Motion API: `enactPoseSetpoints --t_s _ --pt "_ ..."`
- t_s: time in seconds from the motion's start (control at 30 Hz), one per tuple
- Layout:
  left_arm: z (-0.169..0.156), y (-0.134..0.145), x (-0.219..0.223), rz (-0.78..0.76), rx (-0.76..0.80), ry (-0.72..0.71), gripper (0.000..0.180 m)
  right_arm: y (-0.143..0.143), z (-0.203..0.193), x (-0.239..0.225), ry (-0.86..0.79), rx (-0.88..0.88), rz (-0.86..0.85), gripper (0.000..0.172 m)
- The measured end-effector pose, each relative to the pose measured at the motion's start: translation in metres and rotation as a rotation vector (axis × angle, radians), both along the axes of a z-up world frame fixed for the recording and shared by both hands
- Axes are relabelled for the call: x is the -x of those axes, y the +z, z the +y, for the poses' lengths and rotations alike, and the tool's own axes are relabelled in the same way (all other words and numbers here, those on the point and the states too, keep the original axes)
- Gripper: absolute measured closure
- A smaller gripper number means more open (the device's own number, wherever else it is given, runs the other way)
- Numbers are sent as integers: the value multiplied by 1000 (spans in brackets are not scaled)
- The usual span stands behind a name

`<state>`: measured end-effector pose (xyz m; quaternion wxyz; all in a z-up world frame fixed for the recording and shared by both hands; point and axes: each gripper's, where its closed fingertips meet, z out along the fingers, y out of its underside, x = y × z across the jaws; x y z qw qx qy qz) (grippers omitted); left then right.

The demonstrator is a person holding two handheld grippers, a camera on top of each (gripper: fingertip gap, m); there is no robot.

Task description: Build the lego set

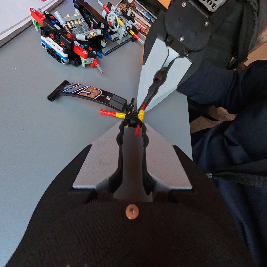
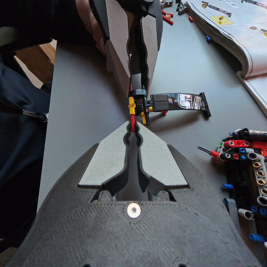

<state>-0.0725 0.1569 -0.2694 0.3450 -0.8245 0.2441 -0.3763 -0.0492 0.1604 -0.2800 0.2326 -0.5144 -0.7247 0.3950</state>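
Grey worktop (image 1: 36,130) carries a half-built brick model (image 1: 75,36) toward its far side and an open manual (image 2: 231,36), whose printed pages only the right wrist view shows. At the near edge, the left gripper (image 1: 132,125) clamps the black hub (image 1: 130,120) of a small assembly joined to a curved black panel (image 1: 89,93). The right gripper (image 2: 133,127) pinches the assembly's red axle (image 2: 132,122), its pads pressed on it.
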Motion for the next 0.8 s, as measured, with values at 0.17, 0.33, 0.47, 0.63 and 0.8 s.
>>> enactPoseSetpoints --t_s 0.17,0.33,0.47,0.63,0.8 --pt "0 2 0 -28 12 -2 159 5 1 0 -1 60 14 170" --pt "-1 -5 6 8 39 8 159 4 2 0 -6 71 0 157" --pt "1 -6 18 23 33 37 155 9 2 -1 -1 106 21 152" --pt "-6 -5 38 93 7 88 147 16 6 -3 -16 121 66 151" --pt "-39 26 74 280 -92 188 140 18 15 -10 -52 111 88 152"
